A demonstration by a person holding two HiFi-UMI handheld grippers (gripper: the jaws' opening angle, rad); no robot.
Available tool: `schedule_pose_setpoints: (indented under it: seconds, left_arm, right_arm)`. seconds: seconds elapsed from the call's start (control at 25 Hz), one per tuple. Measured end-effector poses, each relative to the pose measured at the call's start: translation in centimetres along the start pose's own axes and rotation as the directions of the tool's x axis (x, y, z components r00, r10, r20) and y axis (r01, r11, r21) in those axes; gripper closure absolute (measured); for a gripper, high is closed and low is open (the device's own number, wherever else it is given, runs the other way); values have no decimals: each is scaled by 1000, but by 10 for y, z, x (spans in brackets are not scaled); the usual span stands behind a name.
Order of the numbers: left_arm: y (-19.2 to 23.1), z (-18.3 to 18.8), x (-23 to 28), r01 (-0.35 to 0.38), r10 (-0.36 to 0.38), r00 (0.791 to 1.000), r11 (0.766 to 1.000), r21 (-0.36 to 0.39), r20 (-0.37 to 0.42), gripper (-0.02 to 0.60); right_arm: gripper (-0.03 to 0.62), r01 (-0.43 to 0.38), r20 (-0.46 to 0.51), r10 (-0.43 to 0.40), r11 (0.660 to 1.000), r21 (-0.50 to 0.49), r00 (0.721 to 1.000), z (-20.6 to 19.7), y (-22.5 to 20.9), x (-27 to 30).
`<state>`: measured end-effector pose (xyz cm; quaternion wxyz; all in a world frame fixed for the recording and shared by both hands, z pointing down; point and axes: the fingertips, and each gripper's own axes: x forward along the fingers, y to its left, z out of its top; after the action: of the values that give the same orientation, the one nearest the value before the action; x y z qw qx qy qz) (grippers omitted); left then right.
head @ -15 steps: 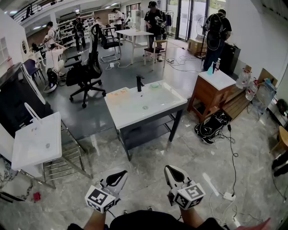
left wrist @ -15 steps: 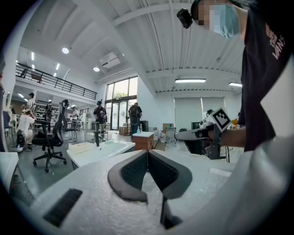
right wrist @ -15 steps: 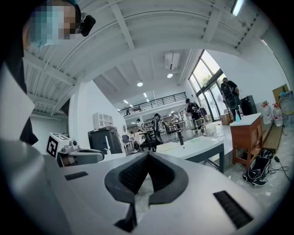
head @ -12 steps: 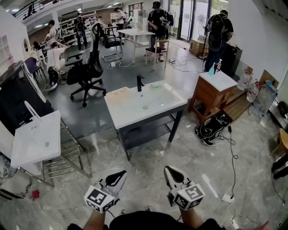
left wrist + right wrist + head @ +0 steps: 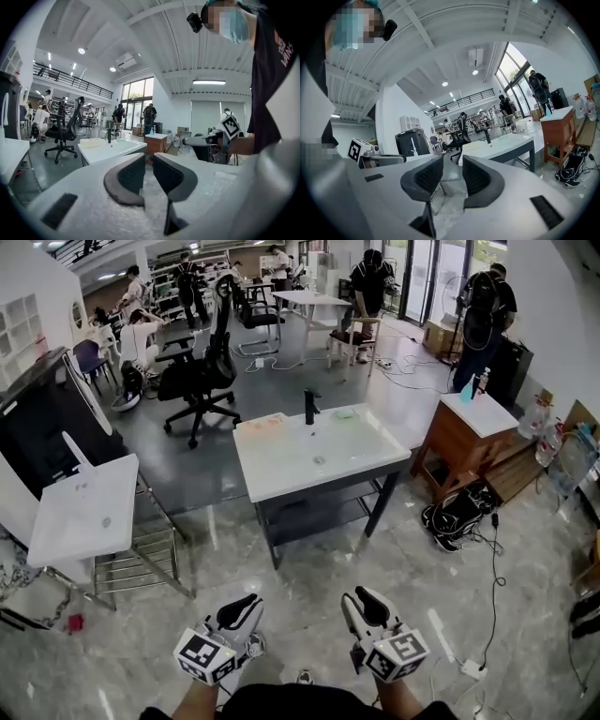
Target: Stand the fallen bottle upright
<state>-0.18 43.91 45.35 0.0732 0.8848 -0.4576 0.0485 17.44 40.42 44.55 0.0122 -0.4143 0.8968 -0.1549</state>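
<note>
I can make out no fallen bottle in any view. Low in the head view, over the marble floor, my left gripper [image 5: 240,613] has its jaws nearly together and nothing between them. My right gripper [image 5: 362,602] beside it stands open and empty. In the left gripper view the left gripper [image 5: 149,161] points level at the white sink stand [image 5: 110,148]. The right gripper [image 5: 453,168] in its own view faces the same sink stand [image 5: 501,146]. The sink stand [image 5: 281,474] is a few steps ahead, with a black faucet [image 5: 310,407] at its back rim.
A second white basin [image 5: 66,531] on a metal rack stands at the left. A wooden cabinet [image 5: 469,442] at the right carries an upright blue bottle [image 5: 466,388]. A black bag [image 5: 457,512], cables and a power strip [image 5: 471,669] lie on the floor at right. Office chairs and several people are farther back.
The head view has shifted, so the sink stand and the room sit a little further right in the picture. Both grippers keep the same pose at the bottom of the view.
</note>
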Motion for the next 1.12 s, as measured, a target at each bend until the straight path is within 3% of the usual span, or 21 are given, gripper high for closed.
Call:
schedule_pose_setpoints:
  seconds: [0.04, 0.12, 0.16, 0.52, 0.88, 1.12]
  left_arm:
    - [4, 1, 4, -3, 3, 1000, 1000, -3, 4, 520]
    - [13, 3, 12, -1, 1, 1000, 1000, -10, 4, 393]
    - [19, 2, 15, -1, 1, 1000, 1000, -19, 0, 374]
    - [101, 18, 70, 77, -77, 997, 997, -19, -11, 364]
    - [199, 36, 125, 170, -170, 985, 985, 5, -30, 357]
    - [241, 36, 153, 224, -222, 973, 975, 18, -56, 356]
  right_arm:
    - [479, 2, -5, -2, 1000, 4, 1000, -1, -3, 4]
    - [467, 7, -11, -6, 1000, 14, 1000, -2, -9, 15]
    - [465, 9, -13, -9, 1000, 16, 1000, -1, -11, 21]
    - [440, 71, -22, -70, 997, 22, 997, 18, -29, 96]
    - [440, 165, 4, -165, 986, 34, 986, 31, -41, 183]
    - [439, 215, 18, -216, 976, 32, 976, 31, -48, 222]
